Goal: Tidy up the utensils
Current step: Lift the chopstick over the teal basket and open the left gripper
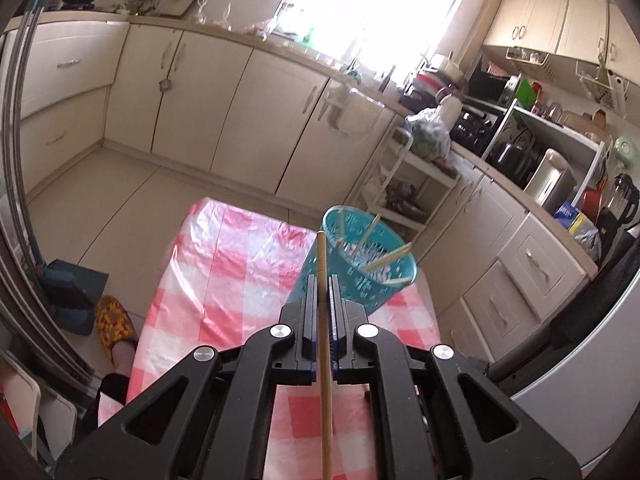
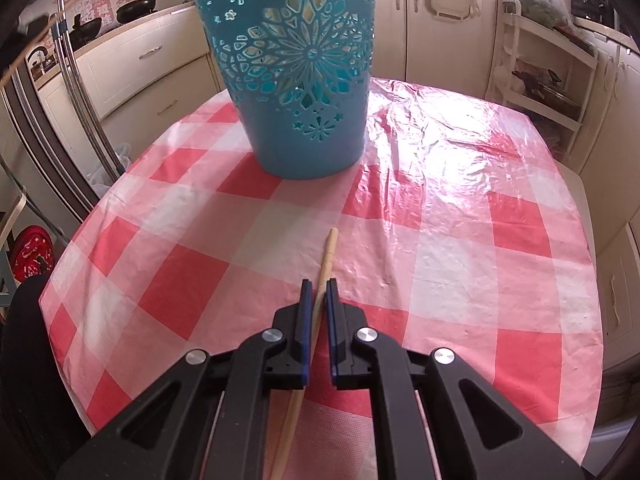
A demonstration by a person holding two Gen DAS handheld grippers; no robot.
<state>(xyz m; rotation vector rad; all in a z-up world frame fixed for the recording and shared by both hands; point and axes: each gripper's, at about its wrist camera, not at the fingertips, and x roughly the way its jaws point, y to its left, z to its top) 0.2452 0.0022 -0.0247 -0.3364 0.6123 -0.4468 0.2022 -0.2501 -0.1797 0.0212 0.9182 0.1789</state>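
Left gripper (image 1: 322, 280) held above the counter (image 1: 224, 280), jaws closed tight on a chopstick (image 1: 325, 344), its tip poking out toward the teal basket (image 1: 372, 284). Right gripper (image 2: 319, 285) low over the checked cloth, jaws slightly parted around a second chopstick (image 2: 329, 250); contact unclear.

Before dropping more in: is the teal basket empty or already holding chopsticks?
Already holding some: several chopsticks lean inside the teal basket, seen from the left wrist.
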